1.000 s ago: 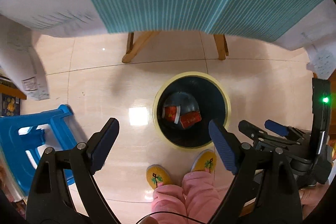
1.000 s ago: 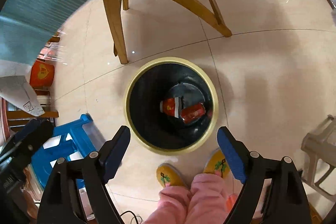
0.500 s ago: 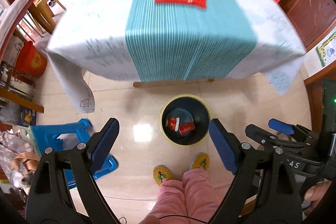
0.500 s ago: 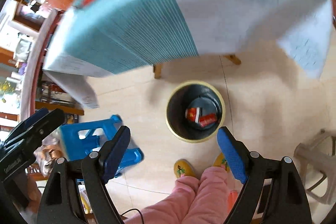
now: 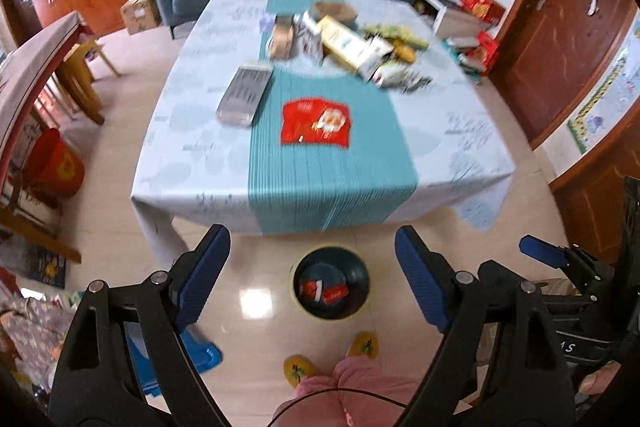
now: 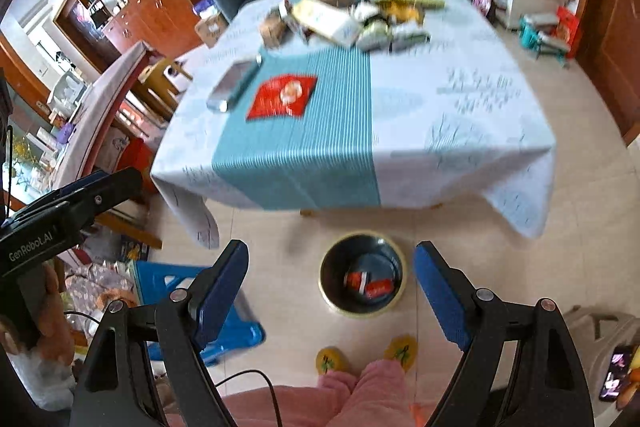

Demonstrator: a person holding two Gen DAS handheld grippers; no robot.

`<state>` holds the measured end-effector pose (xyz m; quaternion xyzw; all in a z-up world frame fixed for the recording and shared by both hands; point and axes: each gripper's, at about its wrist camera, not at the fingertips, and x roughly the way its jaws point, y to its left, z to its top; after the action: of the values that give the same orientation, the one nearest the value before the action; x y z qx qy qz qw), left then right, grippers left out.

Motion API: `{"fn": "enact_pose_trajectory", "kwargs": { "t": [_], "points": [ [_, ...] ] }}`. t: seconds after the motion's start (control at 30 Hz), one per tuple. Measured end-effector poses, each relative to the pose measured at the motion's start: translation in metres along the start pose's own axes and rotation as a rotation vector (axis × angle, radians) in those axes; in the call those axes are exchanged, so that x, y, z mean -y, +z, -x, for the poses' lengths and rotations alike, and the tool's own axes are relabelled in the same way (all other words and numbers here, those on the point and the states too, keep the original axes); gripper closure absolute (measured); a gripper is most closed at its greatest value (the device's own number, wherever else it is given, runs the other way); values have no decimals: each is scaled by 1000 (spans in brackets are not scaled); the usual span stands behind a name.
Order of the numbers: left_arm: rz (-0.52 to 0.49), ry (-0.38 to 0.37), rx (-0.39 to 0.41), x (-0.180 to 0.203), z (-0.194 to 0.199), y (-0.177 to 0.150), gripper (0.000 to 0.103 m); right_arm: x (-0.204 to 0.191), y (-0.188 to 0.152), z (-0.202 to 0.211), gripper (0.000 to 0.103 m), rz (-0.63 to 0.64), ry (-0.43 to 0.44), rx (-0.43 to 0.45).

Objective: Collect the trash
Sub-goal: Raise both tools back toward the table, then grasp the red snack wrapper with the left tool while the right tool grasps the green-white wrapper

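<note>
Tabletop (image 5: pixel 200 115) clutter (image 5: pixel 360 43) blurred; both tools (image 5: pixel 312 279) (image 6: pixel 330 291) released, empty; bin (image 5: pixel 330 282) below.

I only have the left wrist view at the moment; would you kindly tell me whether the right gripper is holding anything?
Observer: No. The right gripper is wide open, with nothing between its jaws.
Operator: Thank you. Is there anything on the floor on its right side?
Observer: Yes, a grey plastic stool stands at the lower right edge, with a lit phone by it.
</note>
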<state>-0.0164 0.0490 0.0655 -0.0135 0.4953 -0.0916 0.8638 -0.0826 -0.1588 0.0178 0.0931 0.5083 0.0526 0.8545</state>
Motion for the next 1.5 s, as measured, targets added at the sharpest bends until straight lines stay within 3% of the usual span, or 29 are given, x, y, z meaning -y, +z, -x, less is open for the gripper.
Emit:
{"fn": "enact_pose_trajectory", "kwargs": {
  "t": [0.37,0.57,0.77,1.0,1.17,1.33,1.5],
  "points": [
    [23,-65,36,-9,22,27,20,-7,32,25,17,-7,-34,102],
    [59,-55,-3,-10,-2,44,20,12,61,3,17,-9,-26,97],
    [113,22,-29,-4,-50,74,16,47,117,-43,17,52,-18,76],
    [379,87,-152,-8,-141,113,14,101,209,-115,17,176,37,-10],
    [599,134,-237,-10,-205,121,12,127,258,-160,17,295,65,-67],
    [784,211,-317,-12,-258,113,12,144,283,-201,17,379,76,-111],
    [878,282,-340,-7,-284,108,12,148,294,-226,17,403,117,-142]
  ]
}}
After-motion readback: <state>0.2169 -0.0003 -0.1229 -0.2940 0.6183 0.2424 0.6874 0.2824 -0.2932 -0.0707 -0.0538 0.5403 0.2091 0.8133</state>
